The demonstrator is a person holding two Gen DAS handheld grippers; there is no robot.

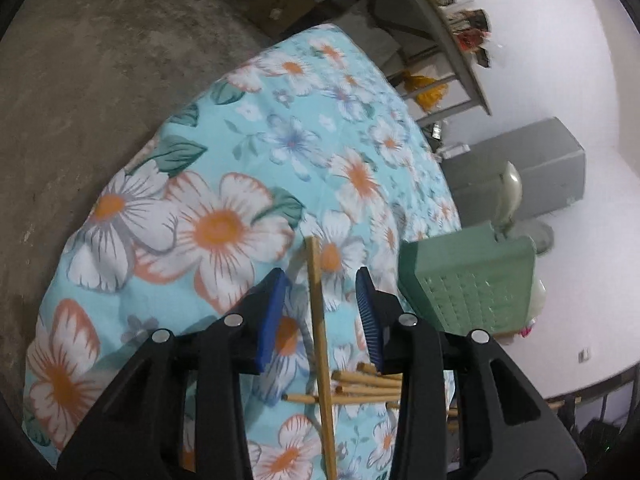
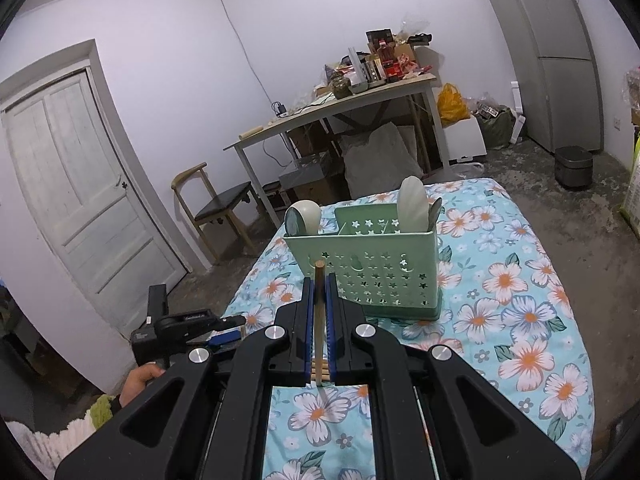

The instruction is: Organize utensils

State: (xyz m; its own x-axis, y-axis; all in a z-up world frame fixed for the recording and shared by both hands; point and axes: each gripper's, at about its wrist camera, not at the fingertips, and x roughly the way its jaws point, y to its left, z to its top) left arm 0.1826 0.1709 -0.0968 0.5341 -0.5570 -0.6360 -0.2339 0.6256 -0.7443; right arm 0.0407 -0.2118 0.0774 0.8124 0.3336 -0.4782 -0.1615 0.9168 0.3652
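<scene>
My right gripper (image 2: 319,280) is shut on a wooden chopstick (image 2: 319,320) that points toward the green perforated utensil caddy (image 2: 376,268). The caddy stands on the floral cloth and holds pale spoons (image 2: 414,204). My left gripper (image 1: 322,276) is open above the cloth, with a single chopstick (image 1: 320,320) lying between its blue pads, untouched. A pile of several chopsticks (image 1: 368,386) lies on the cloth under it. The caddy (image 1: 472,280) is just to its right. The left gripper also shows at the left in the right wrist view (image 2: 224,330).
The table has a blue floral cloth (image 2: 520,320). Behind it stand a cluttered desk (image 2: 340,112), a wooden chair (image 2: 216,204), a fridge (image 2: 560,60) and a small bin (image 2: 572,166). A white door (image 2: 76,184) is at the left.
</scene>
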